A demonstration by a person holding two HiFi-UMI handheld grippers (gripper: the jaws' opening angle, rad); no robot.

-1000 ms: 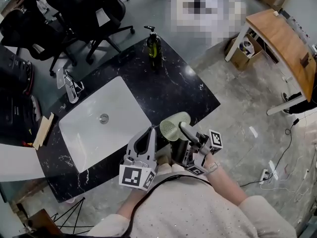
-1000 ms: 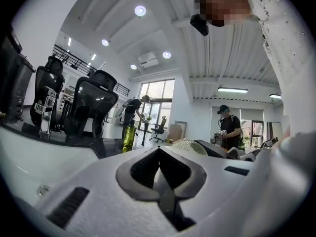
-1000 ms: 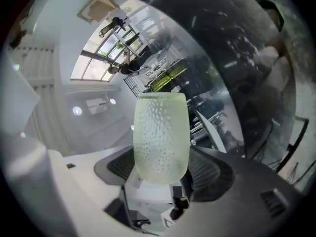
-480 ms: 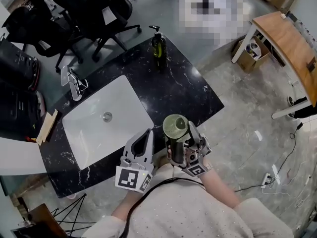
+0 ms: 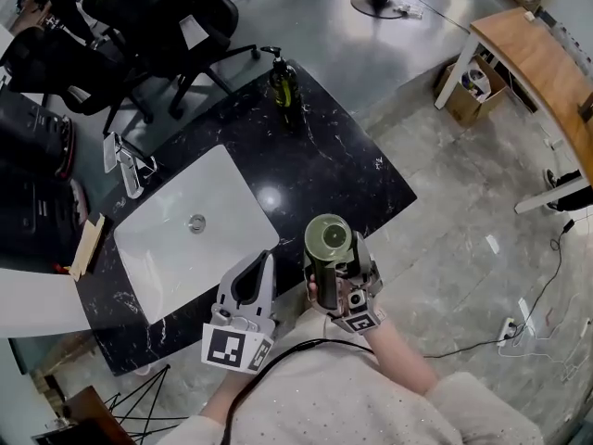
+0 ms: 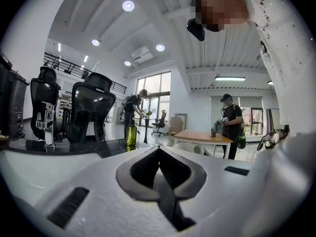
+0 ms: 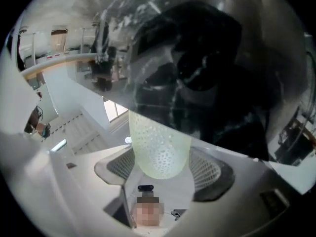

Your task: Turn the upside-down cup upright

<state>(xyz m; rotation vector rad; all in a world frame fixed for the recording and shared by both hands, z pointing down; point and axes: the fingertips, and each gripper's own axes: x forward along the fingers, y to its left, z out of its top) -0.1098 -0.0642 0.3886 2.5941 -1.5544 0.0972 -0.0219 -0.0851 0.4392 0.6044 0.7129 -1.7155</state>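
A pale green dimpled cup hangs in the air over the near edge of the black marble counter. It stands roughly vertical, and the round end facing the head camera looks like its open mouth. My right gripper is shut on the cup's side. In the right gripper view the cup fills the gap between the jaws of the right gripper. My left gripper hovers to the cup's left over the counter's front edge. In its own view the left gripper is shut, with nothing between its jaws.
A white sink basin with a faucet is set into the counter's left half. A green soap bottle stands at the far edge. Black office chairs crowd the far left. A wooden desk and a cardboard box stand at the right.
The right gripper has rolled, bringing the cup from lying tilted on its side to standing vertical with its round end up. The left gripper has drifted slightly down and left.
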